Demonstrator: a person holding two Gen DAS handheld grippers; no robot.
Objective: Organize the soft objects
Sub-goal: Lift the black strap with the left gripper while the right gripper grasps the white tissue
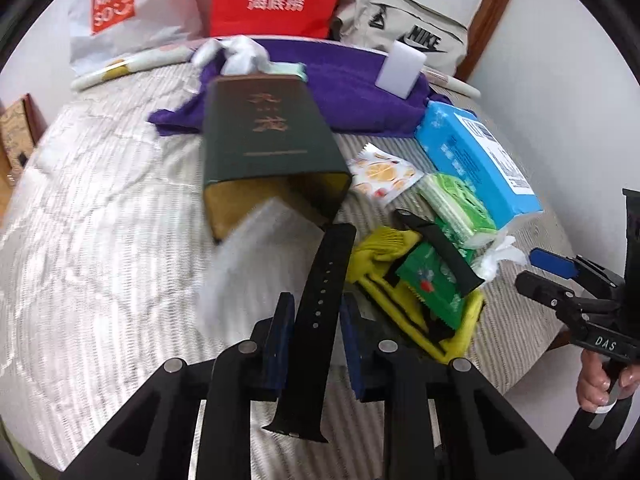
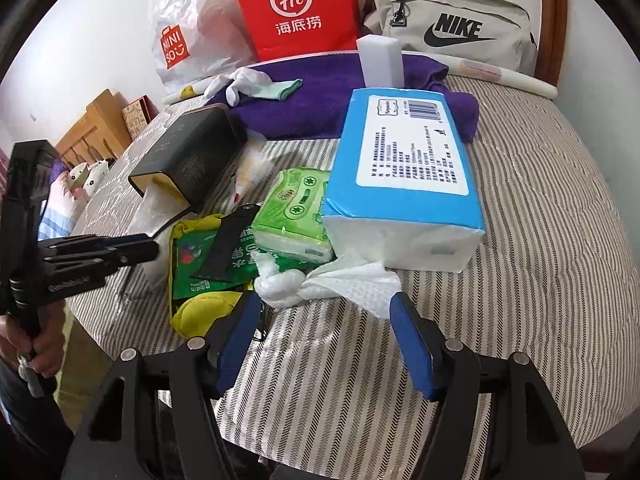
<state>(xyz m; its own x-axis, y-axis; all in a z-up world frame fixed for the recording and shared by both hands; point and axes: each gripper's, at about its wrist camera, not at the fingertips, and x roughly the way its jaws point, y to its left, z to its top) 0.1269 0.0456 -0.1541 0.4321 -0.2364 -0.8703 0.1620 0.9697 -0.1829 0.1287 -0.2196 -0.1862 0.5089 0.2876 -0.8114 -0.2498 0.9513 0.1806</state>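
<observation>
we see a bed (image 2: 520,208) covered in matt woven cloth with a ribbed herringbone stripe. the purple towel (image 2: 320,92) looks like soft, fuzzy terry. the blue tissue pack (image 2: 404,152) wears glossy plastic film, and crinkled soft paper (image 2: 352,280) spills from it. the dark green box (image 1: 268,136) is smooth matt card with a gold lining. the black strap (image 1: 320,300) looks like matt rubber, with punched holes. the red bag (image 2: 300,8) is smooth paper.

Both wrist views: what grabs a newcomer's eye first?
The red paper bag standing at the back against the wall, between a white plastic bag and a beige Nike bag. Then the big blue tissue pack mid-bed, and the black watch strap between the left gripper's blue pads.
</observation>
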